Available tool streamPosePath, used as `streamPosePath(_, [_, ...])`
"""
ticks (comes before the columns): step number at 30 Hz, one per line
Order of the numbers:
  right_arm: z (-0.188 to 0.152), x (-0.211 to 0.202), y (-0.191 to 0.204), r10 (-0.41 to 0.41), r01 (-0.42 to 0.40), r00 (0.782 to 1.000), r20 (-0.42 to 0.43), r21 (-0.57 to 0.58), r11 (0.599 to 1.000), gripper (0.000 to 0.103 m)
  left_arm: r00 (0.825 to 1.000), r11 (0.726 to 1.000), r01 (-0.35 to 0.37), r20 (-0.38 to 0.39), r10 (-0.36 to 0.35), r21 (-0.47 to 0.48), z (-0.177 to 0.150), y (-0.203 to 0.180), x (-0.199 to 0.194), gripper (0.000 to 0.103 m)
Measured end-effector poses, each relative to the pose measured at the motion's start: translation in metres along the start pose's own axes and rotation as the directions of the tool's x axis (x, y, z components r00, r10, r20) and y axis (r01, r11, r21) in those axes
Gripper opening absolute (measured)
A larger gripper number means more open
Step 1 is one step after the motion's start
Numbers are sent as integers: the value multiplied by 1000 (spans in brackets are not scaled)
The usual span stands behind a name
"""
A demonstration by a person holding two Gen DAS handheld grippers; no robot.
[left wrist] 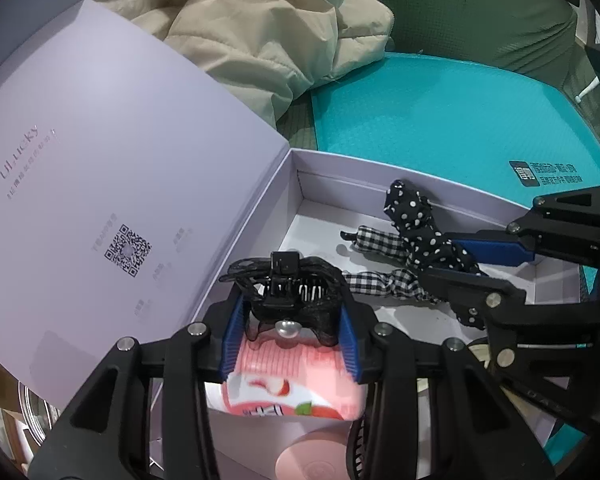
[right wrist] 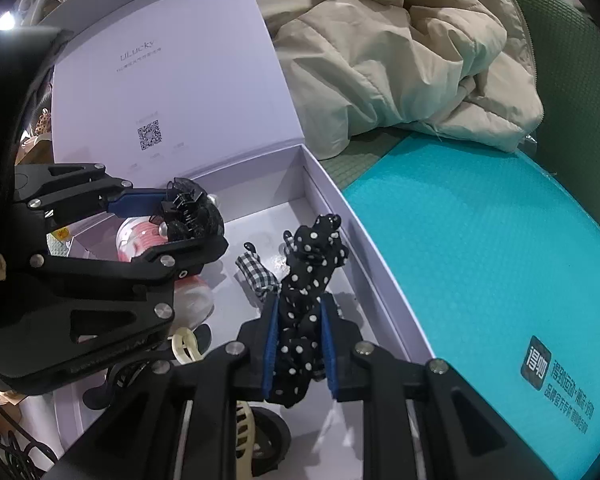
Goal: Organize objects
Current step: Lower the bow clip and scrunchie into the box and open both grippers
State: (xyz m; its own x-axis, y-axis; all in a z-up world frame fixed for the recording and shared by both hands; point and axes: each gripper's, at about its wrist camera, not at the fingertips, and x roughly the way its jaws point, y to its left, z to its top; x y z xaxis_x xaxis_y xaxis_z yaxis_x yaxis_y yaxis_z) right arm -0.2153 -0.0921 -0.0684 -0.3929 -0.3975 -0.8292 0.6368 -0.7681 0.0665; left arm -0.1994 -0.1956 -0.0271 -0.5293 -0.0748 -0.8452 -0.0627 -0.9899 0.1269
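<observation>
My left gripper (left wrist: pixel 290 300) is shut on a black lace hair claw clip (left wrist: pixel 288 280) and holds it above the open lavender box (left wrist: pixel 340 168). It also shows in the right wrist view (right wrist: pixel 188 216). My right gripper (right wrist: pixel 298 312) is shut on a black polka-dot hair tie (right wrist: pixel 312 264) inside the box, next to a black-and-white gingham bow (right wrist: pixel 256 272). In the left wrist view the right gripper (left wrist: pixel 456 256) comes in from the right, holding the polka-dot hair tie (left wrist: pixel 416 224) over the gingham bow (left wrist: pixel 380 240).
The box's lid (left wrist: pixel 100 160) stands open at the left. A pink-capped bottle (left wrist: pixel 296 384) and a pink round item (left wrist: pixel 312 456) lie in the box's near end. A teal box (left wrist: pixel 440 120) lies to the right. A beige padded jacket (left wrist: pixel 268 24) lies behind.
</observation>
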Motion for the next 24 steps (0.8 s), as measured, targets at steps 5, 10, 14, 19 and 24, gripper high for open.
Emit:
streamPosePath(5, [-2, 1, 0, -11, 11, 1000, -2, 8, 1000, 49, 1000, 1000, -13, 2, 13, -6, 0, 1, -1, 49])
streamPosePath(10, [-3, -4, -2, -9, 9, 1000, 22, 25, 1000, 55, 1000, 1000, -27, 12, 27, -16, -2, 2, -7, 54])
streamPosePath(14, [-5, -9, -1, -6, 5, 999, 31, 30, 1000, 55, 998, 999, -46, 30, 47, -16, -3, 1, -14, 56])
streamPosePath(19, [-10, -21, 1, -3, 1, 999, 48, 33, 999, 55, 997, 998, -56, 50, 58, -40, -5, 3, -27, 57])
streamPosePath(24, [-14, -36, 2, -4, 1, 997, 73, 46, 999, 55, 995, 996, -62, 74, 67, -67, -9, 4, -42, 61])
